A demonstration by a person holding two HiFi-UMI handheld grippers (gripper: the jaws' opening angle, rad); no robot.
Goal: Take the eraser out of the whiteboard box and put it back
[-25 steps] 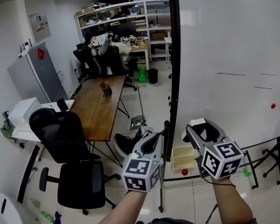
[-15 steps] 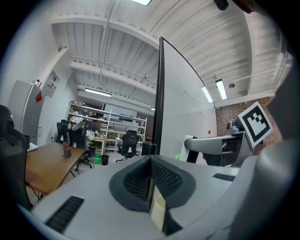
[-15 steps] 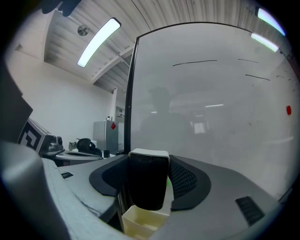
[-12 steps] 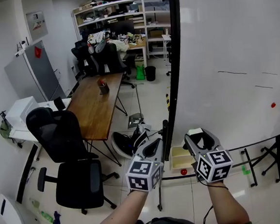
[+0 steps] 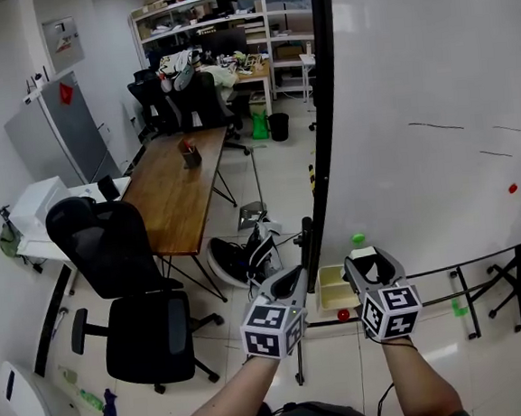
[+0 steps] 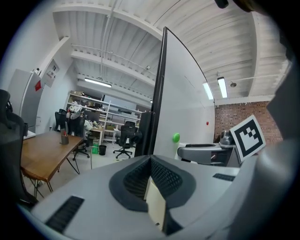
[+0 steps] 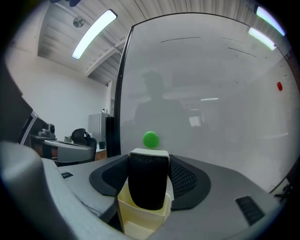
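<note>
1. Both hand-held grippers sit lower in the head view than a second ago, closer to the box. A round green magnet now shows on the board above them.
2. Right hand-held gripper: its jaws stand wide and are clamped on the black felt eraser with a cream plastic back, with the mesh pads against its two sides.
3. That eraser stands upright, with its lower end at the open top of the cream plastic whiteboard box. I cannot tell whether it touches the box.
4. Left hand-held gripper: its jaws are together with nothing between them. It is just to the left of the box, beside the board's black edge.
5. From the head view, the box lies between the two hand-held grippers, at the foot of the large white whiteboard.
6. A small red magnet sits just below the box. Another red dot is on the board, far to the right.
7. Further left, a long wooden bench stands on the pale floor, carrying a small dark pen pot.
8. A black office chair stands at the near end of the bench.
</note>
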